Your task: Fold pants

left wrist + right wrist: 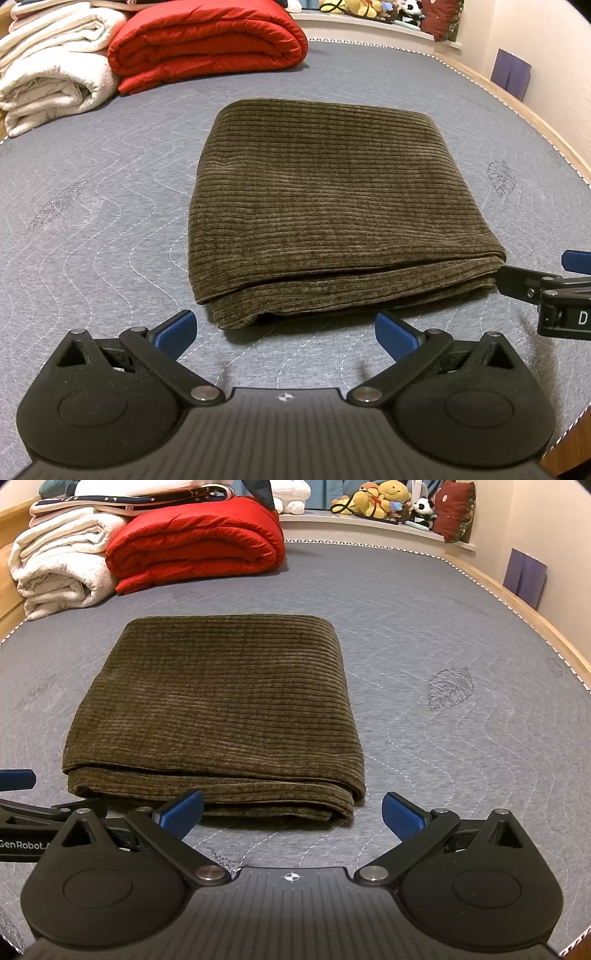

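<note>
The olive-brown corduroy pants (325, 195) lie folded into a thick rectangle on the grey quilted mattress (92, 221); they also show in the right wrist view (218, 709). The stacked fold edges face me. My left gripper (284, 332) is open and empty, just short of the pants' near edge. My right gripper (293, 814) is open and empty, close to the pants' near right corner. The right gripper shows at the right edge of the left wrist view (554, 291), beside the pants' corner. The left gripper shows at the left edge of the right wrist view (33, 812).
A folded red quilt (207, 44) and folded white blankets (51, 70) lie at the mattress's far left. A wooden bed frame (517, 107) runs along the right side. Stuffed toys (384, 498) sit on a ledge behind the bed.
</note>
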Demonstrator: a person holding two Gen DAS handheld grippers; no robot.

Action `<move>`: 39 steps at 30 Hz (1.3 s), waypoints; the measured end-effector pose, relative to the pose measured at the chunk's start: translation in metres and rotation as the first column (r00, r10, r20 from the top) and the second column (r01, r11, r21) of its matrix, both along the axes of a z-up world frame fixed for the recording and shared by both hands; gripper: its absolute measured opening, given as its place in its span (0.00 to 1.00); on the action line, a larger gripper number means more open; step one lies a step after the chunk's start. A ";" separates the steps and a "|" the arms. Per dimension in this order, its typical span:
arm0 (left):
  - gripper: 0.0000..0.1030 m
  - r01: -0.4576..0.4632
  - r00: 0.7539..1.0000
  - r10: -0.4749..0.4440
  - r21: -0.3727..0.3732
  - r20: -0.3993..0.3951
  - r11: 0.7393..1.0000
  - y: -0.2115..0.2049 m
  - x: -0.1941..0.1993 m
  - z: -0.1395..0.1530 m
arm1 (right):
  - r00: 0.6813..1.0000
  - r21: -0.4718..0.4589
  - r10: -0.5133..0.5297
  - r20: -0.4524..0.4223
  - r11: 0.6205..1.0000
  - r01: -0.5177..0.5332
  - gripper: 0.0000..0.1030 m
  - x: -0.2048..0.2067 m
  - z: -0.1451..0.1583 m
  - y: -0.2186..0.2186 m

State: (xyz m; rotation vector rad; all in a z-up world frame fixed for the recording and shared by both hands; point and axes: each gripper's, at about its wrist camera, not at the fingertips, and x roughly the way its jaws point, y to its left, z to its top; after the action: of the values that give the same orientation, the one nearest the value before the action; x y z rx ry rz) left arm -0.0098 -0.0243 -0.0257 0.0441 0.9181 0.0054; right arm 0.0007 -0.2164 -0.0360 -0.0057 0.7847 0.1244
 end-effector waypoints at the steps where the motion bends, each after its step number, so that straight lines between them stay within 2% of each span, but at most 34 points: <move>1: 1.00 0.001 1.000 -0.001 0.000 0.000 1.000 0.000 0.000 0.000 | 1.000 0.000 0.000 0.000 1.000 0.000 0.99 0.000 0.000 0.000; 39: 1.00 0.035 0.999 -0.035 0.005 0.011 0.999 -0.006 -0.004 0.001 | 1.000 -0.005 0.021 -0.016 1.000 -0.021 0.99 0.001 -0.004 0.001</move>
State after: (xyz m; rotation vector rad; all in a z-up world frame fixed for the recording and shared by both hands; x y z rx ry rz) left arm -0.0135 -0.0302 -0.0248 0.0644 0.9062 -0.0251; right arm 0.0020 -0.2152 -0.0397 -0.0180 0.8009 0.1426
